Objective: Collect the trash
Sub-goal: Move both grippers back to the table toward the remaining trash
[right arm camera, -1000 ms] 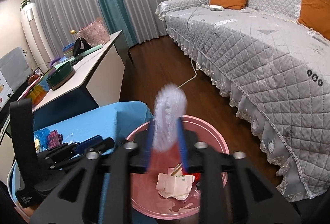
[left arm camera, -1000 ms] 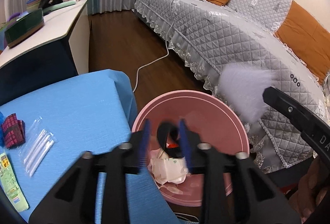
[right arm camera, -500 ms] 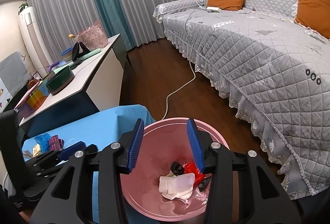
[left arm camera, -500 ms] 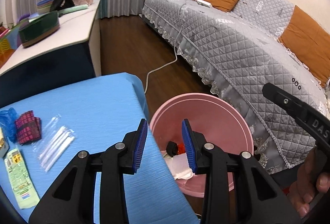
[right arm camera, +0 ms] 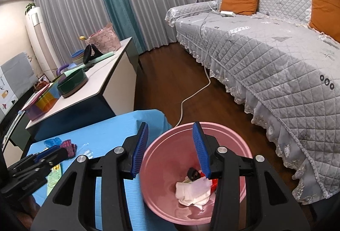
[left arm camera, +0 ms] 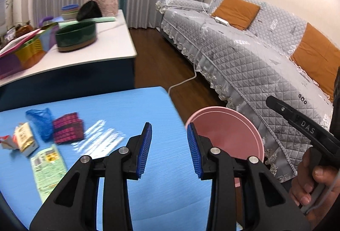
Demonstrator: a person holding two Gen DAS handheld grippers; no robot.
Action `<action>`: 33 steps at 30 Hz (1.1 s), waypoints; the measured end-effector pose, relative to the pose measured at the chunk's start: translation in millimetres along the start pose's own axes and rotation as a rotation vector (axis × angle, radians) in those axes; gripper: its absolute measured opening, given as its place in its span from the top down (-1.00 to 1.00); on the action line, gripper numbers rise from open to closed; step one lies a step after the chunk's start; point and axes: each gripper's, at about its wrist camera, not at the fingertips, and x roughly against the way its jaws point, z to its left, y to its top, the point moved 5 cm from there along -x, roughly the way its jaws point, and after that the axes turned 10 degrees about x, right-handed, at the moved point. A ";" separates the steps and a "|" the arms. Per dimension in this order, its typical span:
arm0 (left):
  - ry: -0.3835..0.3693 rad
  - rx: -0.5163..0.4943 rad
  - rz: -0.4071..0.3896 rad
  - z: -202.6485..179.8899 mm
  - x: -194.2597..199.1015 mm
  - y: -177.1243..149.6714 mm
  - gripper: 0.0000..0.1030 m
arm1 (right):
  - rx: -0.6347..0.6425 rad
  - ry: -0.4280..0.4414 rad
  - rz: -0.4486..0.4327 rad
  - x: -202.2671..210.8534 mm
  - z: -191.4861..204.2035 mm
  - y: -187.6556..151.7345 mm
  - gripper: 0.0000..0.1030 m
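A pink bin stands on the floor beside the blue table; it also shows in the left wrist view. Inside lie crumpled white paper, a black piece and something red. My right gripper is open and empty above the bin. My left gripper is open and empty over the table's right edge. On the table lie a clear straw packet, a magenta packet, a blue plastic bag, a green leaflet and a small carton.
A grey quilted sofa with orange cushions runs along the right. A white cable crosses the wood floor. A white-topped desk with a green bowl and clutter stands behind the table.
The right gripper let go of the white tissue, which dropped into the bin, and opened. The left gripper dropped its black item into the bin and swung left over the table.
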 end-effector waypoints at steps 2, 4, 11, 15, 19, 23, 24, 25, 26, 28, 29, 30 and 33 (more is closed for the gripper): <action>0.011 0.011 -0.012 12.3 9.7 0.9 0.33 | 0.002 0.009 -0.001 1.6 7.1 -0.8 0.14; 0.025 0.023 -0.027 28.1 22.1 2.0 0.33 | 0.002 0.024 -0.004 3.7 15.0 -1.5 0.18; 0.083 0.046 -0.075 84.8 59.7 7.5 0.33 | 0.029 0.067 -0.012 7.6 47.3 -3.7 0.25; 0.126 0.048 -0.105 117.9 79.4 16.5 0.33 | 0.058 0.091 -0.010 5.8 70.0 -6.4 0.25; 0.176 0.078 -0.141 157.1 97.6 27.5 0.33 | 0.095 0.124 -0.005 1.2 96.4 -10.3 0.28; 0.206 0.150 -0.161 188.8 102.9 27.8 0.33 | 0.135 0.161 0.021 -9.5 127.3 -19.1 0.32; 0.213 0.160 -0.163 193.7 102.5 26.2 0.33 | 0.145 0.170 0.028 -12.5 134.3 -21.1 0.32; 0.221 0.170 -0.163 198.8 101.6 23.3 0.33 | 0.154 0.177 0.033 -14.3 140.2 -23.1 0.32; 0.231 0.184 -0.161 206.3 99.6 19.3 0.33 | 0.164 0.183 0.039 -16.4 145.5 -25.2 0.33; 0.249 0.214 -0.154 220.2 95.1 13.4 0.33 | 0.193 0.196 0.052 -22.5 159.0 -30.1 0.33; 0.261 0.237 -0.148 228.6 92.2 10.4 0.33 | 0.205 0.200 0.058 -25.5 165.0 -32.3 0.33; 0.266 0.262 -0.141 236.1 89.5 8.3 0.33 | 0.214 0.205 0.064 -28.8 170.6 -34.5 0.33; 0.281 0.279 -0.136 249.9 84.5 4.9 0.33 | 0.245 0.223 0.087 -40.1 187.7 -42.0 0.33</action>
